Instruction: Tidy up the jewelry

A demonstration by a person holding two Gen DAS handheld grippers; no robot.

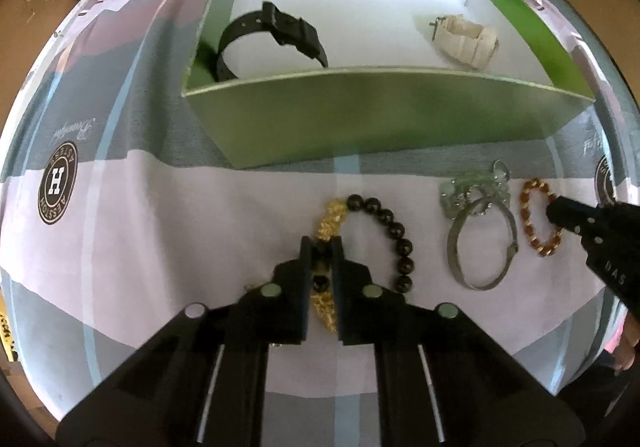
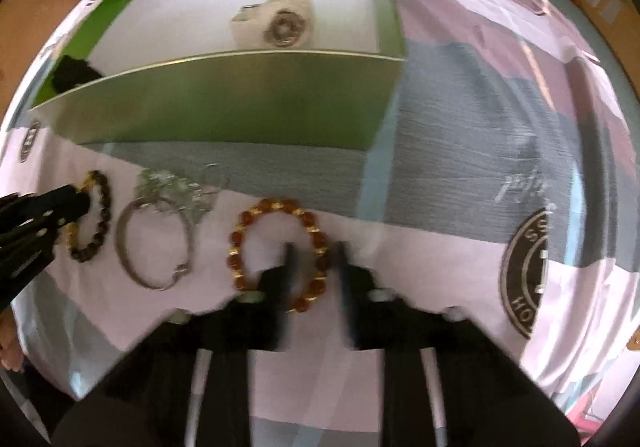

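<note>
The black-and-gold bead bracelet (image 1: pixel 376 235) lies on the patterned cloth (image 1: pixel 160 231) just in front of the green box (image 1: pixel 360 115), toward the box's middle. The left gripper (image 1: pixel 322 247) has its jaws drawn close together about the near-left part of the loop, with beads visible between the fingers; it reads as clenched on the bracelet, which rests on the cloth, not yet lifted.

The amber bead bracelet (image 2: pixel 280 255) lies in front of the box's right end. The right gripper (image 2: pixel 314 251) stands with jaws parted, one finger inside the loop and the other outside it, straddling the right-hand side of the ring. The view is motion-blurred; contact with the beads cannot be confirmed.

Between the two, in front of the box, lie a silver bangle (image 1: pixel 482 243) and a pale green piece (image 1: pixel 472 187) touching it. Inside the box sit a black watch (image 1: pixel 276 35) at the left and a cream watch (image 1: pixel 466 41) at the right.

Judgement: the step in hand is a two-handed pick-up. Next, the right jaws must close on the strand, and both bracelets must be raised clear of the near wall before release inside.

Both grippers point toward the box, angled down at the cloth.
</note>
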